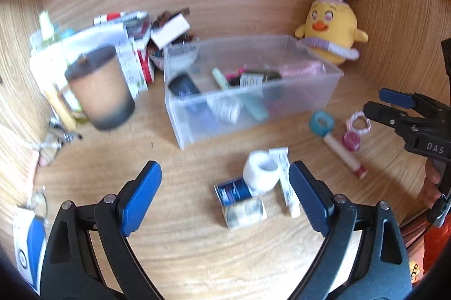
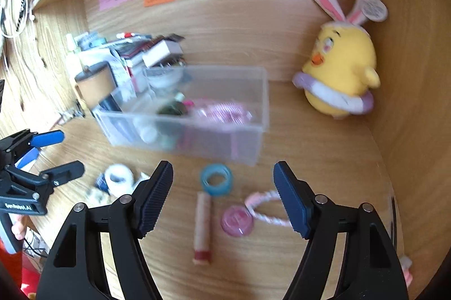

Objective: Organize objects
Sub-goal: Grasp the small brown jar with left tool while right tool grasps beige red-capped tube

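A clear plastic bin [image 1: 307,98] [image 2: 255,130] holds several small items. On the desk before it lie a white tape roll [image 1: 260,170] [image 2: 118,177], a blue can [image 1: 232,191], a white tube [image 1: 286,181], a teal tape ring [image 1: 321,122] [image 2: 216,178], a lip-balm stick [image 1: 344,156] [image 2: 202,226], a pink jar [image 1: 351,140] [image 2: 237,221] and a pink-white hair tie [image 1: 358,123] [image 2: 266,208]. My left gripper [image 1: 225,195] is open and empty above the white roll and can. My right gripper [image 2: 222,195] is open and empty above the teal ring and stick.
A yellow chick plush [image 1: 331,26] [image 2: 341,74] sits in the back right corner. A brown cup [image 1: 100,87] [image 2: 94,87] and a pile of boxes and papers [image 1: 135,40] stand at the left. Wooden walls close in behind and at both sides.
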The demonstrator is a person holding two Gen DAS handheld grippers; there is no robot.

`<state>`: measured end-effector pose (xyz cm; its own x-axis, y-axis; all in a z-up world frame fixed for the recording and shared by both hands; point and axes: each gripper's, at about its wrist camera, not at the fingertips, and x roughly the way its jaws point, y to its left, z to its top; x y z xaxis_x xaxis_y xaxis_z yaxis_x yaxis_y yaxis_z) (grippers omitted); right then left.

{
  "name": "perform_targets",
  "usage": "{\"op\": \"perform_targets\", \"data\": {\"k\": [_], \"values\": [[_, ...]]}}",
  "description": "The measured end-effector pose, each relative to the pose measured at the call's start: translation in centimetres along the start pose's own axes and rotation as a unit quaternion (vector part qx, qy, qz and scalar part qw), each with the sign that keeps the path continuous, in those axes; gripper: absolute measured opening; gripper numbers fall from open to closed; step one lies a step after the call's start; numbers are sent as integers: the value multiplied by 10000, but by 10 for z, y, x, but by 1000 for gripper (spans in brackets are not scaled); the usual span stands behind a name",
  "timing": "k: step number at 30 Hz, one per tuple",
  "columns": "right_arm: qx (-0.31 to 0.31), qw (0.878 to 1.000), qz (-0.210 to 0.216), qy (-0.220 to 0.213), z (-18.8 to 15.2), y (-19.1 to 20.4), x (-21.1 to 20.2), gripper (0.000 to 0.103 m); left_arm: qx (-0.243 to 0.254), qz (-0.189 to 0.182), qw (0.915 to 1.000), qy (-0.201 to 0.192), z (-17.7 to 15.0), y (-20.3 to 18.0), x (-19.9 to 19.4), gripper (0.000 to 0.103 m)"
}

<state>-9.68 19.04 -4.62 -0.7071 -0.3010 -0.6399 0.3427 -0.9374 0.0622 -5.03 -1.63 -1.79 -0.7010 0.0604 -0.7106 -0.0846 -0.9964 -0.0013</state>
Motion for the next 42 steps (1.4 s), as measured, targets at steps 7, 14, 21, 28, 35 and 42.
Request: {"op": "perform_targets", "data": {"k": [7,14,21,28,35,42], "values": [[-30,9994,151,319,-33,1,3,70,-299,-138,9985,437,-23,2,18,93],[-90,9975,433,560,-47,11,15,50,-440,-261,9961,719,-38,1,30,93],[-233,9951,425,859,-47,20,35,33,-446,-337,9953,787,-40,0,35,81],[-342,9950,224,906,-44,25,46,14,-198,-199,9972,691,-38,-7,37,64],[-172,9959,369,813,-45,22,44,14,-219,-325,9972,642,-38,-5,36,43],[-59,9976,392,571,-38,21,30,14,-230,-354,9979,499,-36,-7,25,43]]}}
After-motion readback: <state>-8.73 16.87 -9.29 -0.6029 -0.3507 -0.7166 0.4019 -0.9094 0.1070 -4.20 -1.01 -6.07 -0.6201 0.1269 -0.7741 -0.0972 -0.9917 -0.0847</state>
